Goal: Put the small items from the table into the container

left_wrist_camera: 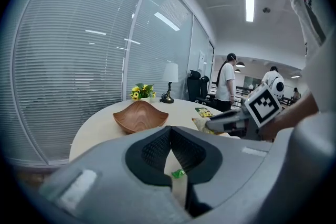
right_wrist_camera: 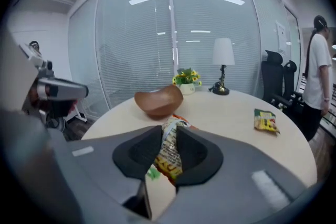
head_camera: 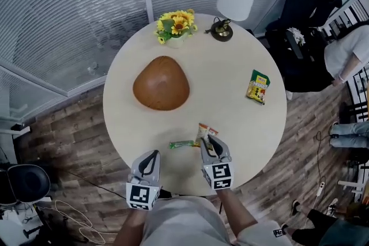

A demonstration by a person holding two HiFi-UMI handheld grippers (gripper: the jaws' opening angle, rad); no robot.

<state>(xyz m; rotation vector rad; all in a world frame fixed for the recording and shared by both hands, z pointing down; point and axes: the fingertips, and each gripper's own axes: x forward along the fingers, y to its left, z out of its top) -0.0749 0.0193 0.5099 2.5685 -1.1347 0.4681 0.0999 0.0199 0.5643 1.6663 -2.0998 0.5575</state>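
Wooden bowl (head_camera: 161, 82) empty; right claw (head_camera: 209, 144) clamps snack packet (right_wrist_camera: 169, 152), left claw (head_camera: 153, 154) closed on nothing; green candy (head_camera: 183, 144) and yellow-green packet (head_camera: 259, 86) left on bench (head_camera: 230, 60).

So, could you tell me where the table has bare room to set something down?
The widest bare patch lies between the wooden bowl and the green snack packet, up to the lamp base. The near edge is crowded: a green candy, and the right gripper gripping an orange packet.
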